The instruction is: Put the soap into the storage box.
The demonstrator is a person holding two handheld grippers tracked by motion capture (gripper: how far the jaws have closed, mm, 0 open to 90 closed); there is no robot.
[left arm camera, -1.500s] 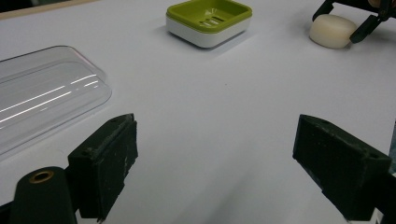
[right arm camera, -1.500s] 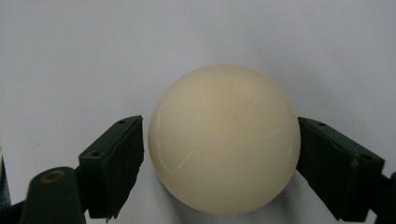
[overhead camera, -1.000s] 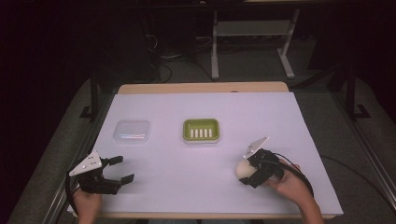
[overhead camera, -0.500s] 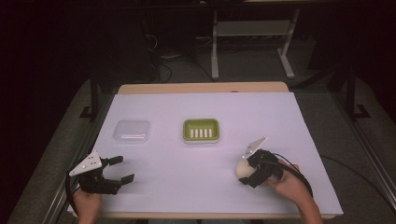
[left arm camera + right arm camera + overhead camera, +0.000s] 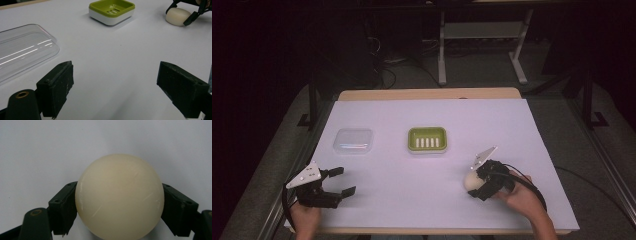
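White table (image 5: 422, 117) unchanged: right gripper (image 5: 476, 184) fingers still clamped on cream soap (image 5: 119, 196), left gripper (image 5: 341, 181) fingers apart.

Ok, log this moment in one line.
left tongs open, empty | right tongs shut on soap | soap dish empty | clear lid on table

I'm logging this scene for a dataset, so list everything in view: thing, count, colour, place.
soap dish: 1, green and white, table centre.
clear lid: 1, transparent, left of the soap dish.
soap bar: 1, cream, near right, between the right tongs' jaws.
table: 1, white top, wooden far edge.
left tongs: 1, black, near left, open, empty.
right tongs: 1, black, shut on the soap bar.
hands: 2, at the near edge.
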